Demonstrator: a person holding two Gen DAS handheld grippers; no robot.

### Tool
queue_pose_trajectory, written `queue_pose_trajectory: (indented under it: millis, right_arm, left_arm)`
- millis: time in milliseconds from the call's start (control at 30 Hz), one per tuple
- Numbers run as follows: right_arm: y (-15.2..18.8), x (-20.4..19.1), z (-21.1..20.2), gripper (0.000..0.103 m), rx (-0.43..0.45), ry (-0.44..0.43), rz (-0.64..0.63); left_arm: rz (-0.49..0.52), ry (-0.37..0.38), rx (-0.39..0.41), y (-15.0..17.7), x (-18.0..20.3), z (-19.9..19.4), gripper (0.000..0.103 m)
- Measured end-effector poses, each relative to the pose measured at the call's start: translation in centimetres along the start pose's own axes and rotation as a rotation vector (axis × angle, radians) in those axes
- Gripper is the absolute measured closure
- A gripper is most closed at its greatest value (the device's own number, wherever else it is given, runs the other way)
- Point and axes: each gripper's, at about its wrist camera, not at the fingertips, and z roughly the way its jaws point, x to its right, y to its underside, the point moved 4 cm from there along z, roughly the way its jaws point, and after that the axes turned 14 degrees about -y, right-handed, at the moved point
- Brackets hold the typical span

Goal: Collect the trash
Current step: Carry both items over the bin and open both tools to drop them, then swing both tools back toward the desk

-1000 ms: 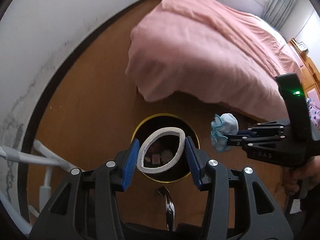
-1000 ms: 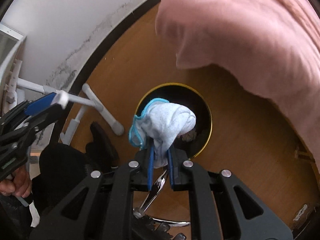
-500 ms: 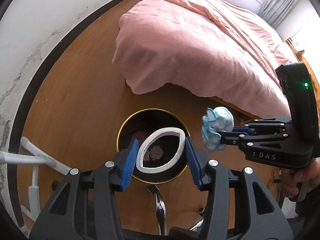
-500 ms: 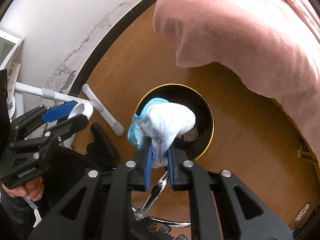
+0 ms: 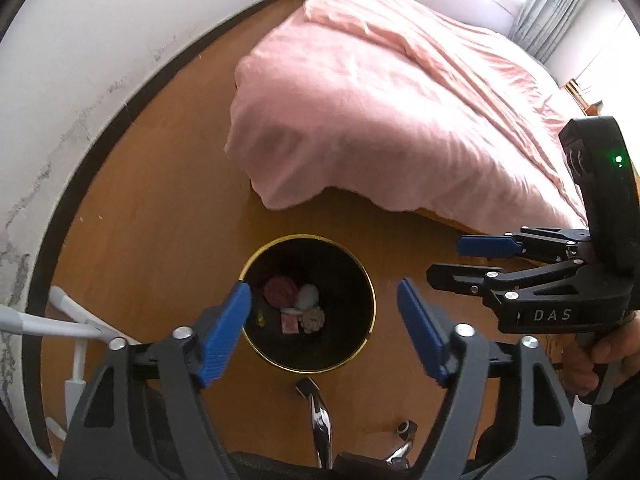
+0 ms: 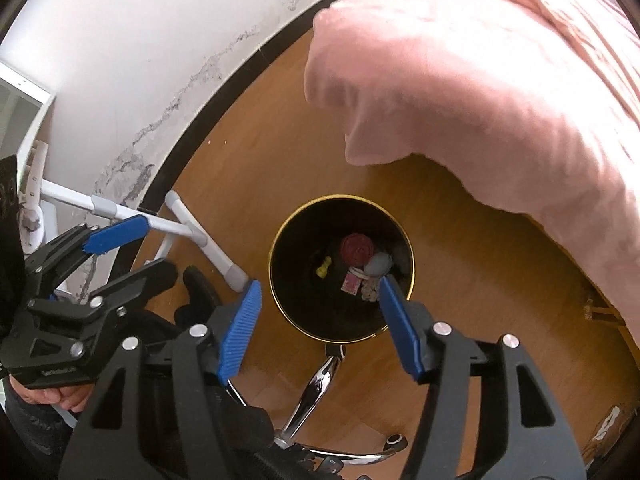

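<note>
A round black bin with a gold rim [image 5: 362, 276] [image 6: 407, 240] stands on the wooden floor right below both grippers. Inside lie a dark red round piece [image 5: 280, 290] [image 6: 357, 249], a pale wad [image 5: 307, 296] [image 6: 380, 263] and small scraps. My left gripper [image 5: 322, 292] hangs over the bin, its jaws opening with nothing between its blue pads. My right gripper [image 6: 320, 284] is also over the bin, its jaws opening and nothing in them. Each gripper shows in the other's view, the right one [image 5: 444, 260] and the left one [image 6: 160, 248], both open.
A bed under a pink cover [image 5: 400, 112] [image 6: 500, 80] overhangs the floor beyond the bin. A white wall with a black skirting [image 5: 100, 128] runs on the left. White frame legs [image 6: 200, 240] and a chair's chrome base [image 6: 316, 384] sit close to the bin.
Both grippers went from shut to open. The white ring has left the left jaws and the blue-edged cloth the right jaws. Both views have risen a little above the bin.
</note>
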Motion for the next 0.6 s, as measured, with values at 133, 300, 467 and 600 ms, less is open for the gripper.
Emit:
queue_pose_trajectory:
  millis: [133, 300, 467, 600]
  right_arm:
    - [-0.5, -3.0, -3.1, 0.032, 0.064, 0.023, -0.062]
    - [-2.0, -11.2, -6.7, 0.031, 0.149, -0.014, -0.226]
    - [-2.2, -22.4, -5.7, 0.031, 0.139, -0.131, -0.414]
    - [-0.3, -32.6, -1.9, 0.031, 0.052, -0.237, -0.59]
  left_arm:
    - [-0.029, -0.04, 0.09, -0.2, -1.2, -5.8, 0.017]
    - [-0.092, -0.155, 0.214, 1.3, -5.2, -14.8, 0.011]
    - [-0.236, -0.344, 0.252, 6.6, -13.0, -22.0, 0.009]
    - [-0.437, -0.501, 0.221, 14.1, -21.4, -26.3, 0.009]
